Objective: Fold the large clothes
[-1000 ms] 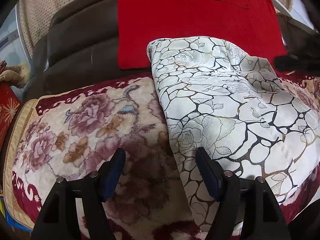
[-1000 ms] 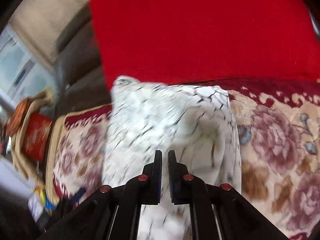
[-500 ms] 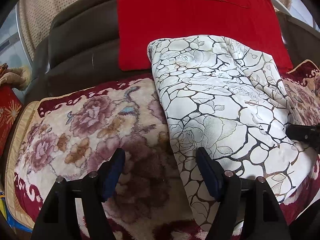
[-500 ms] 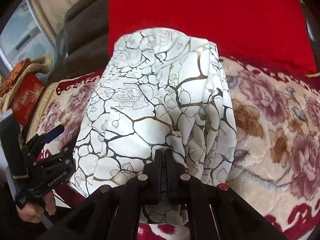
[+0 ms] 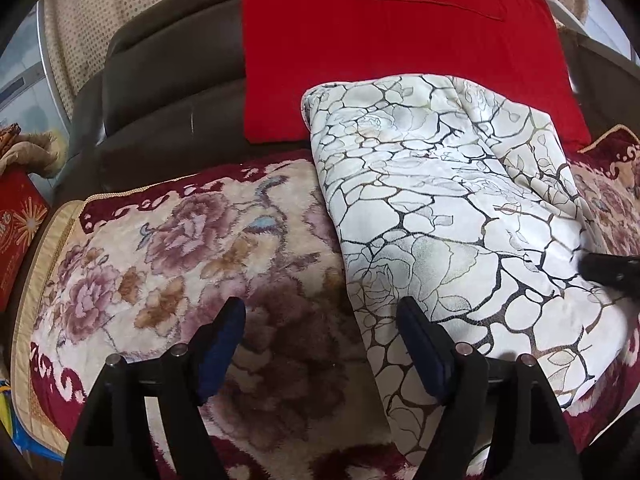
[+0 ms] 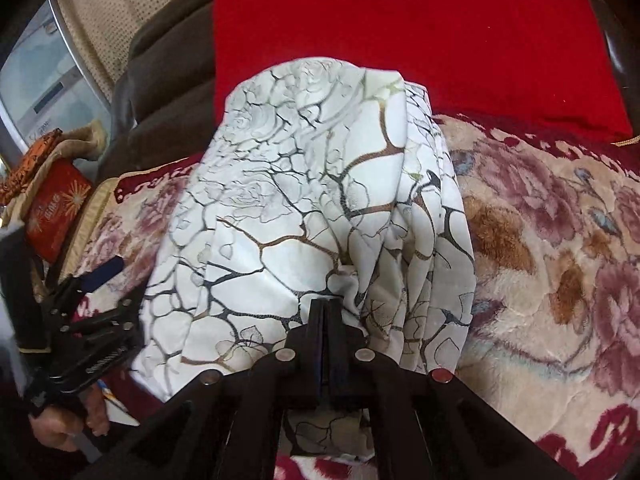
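A white cloth with a black and gold crackle and rose print (image 5: pixel 448 216) lies folded on the floral sofa cover, its far end leaning on a red cushion. It also shows in the right wrist view (image 6: pixel 304 216). My left gripper (image 5: pixel 320 332) is open and empty, low over the sofa cover at the cloth's near left edge; its right finger is over the cloth. My right gripper (image 6: pixel 329 308) is shut on the near right fold of the cloth. The right gripper's tip shows in the left wrist view (image 5: pixel 608 270), and the left gripper shows in the right wrist view (image 6: pixel 96 304).
A floral plush cover in cream and maroon (image 5: pixel 168 248) spreads over the dark brown sofa (image 5: pixel 160 92). A red cushion (image 5: pixel 400 40) leans on the backrest. A red box (image 5: pixel 18 228) and a beige bundle sit at the left end.
The right gripper came down from the far end to the near right side of the cloth, carrying the fold over. The left gripper has stayed still and open.
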Demonstrator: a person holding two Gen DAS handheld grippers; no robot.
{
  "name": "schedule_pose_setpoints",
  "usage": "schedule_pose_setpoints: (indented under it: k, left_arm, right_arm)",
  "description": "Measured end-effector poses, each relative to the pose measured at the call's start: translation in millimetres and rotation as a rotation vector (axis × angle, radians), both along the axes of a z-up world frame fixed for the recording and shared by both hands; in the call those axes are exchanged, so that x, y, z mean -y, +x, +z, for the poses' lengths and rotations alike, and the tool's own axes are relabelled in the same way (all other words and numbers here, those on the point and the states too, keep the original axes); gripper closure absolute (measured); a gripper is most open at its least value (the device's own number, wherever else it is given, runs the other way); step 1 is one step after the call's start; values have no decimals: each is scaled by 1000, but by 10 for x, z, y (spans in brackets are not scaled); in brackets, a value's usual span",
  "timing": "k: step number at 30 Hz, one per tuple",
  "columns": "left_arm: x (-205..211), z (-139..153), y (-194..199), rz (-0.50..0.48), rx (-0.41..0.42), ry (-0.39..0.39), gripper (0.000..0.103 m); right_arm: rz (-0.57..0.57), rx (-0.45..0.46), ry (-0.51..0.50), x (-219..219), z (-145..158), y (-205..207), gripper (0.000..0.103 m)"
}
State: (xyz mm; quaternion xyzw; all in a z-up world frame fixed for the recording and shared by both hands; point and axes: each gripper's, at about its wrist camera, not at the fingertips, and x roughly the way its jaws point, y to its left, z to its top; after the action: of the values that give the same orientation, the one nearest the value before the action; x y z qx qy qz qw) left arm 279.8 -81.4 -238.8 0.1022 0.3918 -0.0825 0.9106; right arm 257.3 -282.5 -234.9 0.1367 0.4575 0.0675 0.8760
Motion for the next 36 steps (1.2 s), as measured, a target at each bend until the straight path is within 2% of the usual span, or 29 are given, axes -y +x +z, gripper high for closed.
schedule_pose_setpoints:
  k: [4, 7, 9, 12, 16, 18, 23, 26, 30, 33, 34, 36]
  left_arm:
    - [-7, 117, 8, 10, 49, -3, 25]
    - [16, 215, 13, 11, 91, -8, 25]
    - [48, 222, 48, 11, 87, -8, 25]
    - [107, 182, 94, 13, 69, -2, 25]
    - [168, 139, 127, 10, 68, 14, 24]
    - [171, 126, 134, 15, 68, 16, 24]
    - [160, 115, 194, 29, 57, 3, 24]
    - [179, 113, 229, 33, 53, 2, 24]
    - [184, 105, 276, 39, 46, -7, 23]
    - [190, 93, 304, 39, 40, -9, 23]
    - [192, 87, 314, 37, 38, -9, 23]
    - [187, 77, 337, 38, 32, -11, 23]
  right_arm:
    - [-2, 24, 61, 80, 225, -68, 96]
    - [6, 77, 32, 70, 400, -105, 96]
    - [10, 98, 32, 73, 446, -93, 95]
    - [-10, 89, 27, 111, 370, 23, 95]
    - [-32, -6, 36, 146, -45, 233, 96]
    - [-39, 10, 68, 180, -117, 210, 96]
    - [-32, 4, 75, 198, 54, 244, 96]
    - [-42, 51, 89, 230, 202, 300, 96]
    - [-71, 67, 48, 248, 288, 564, 96]
    - [-99, -11, 19, 278, 102, 837, 96]
    - [-103, -59, 26, 305, -45, 941, 96]
    - [-100, -80, 64, 349, -189, 998, 96]
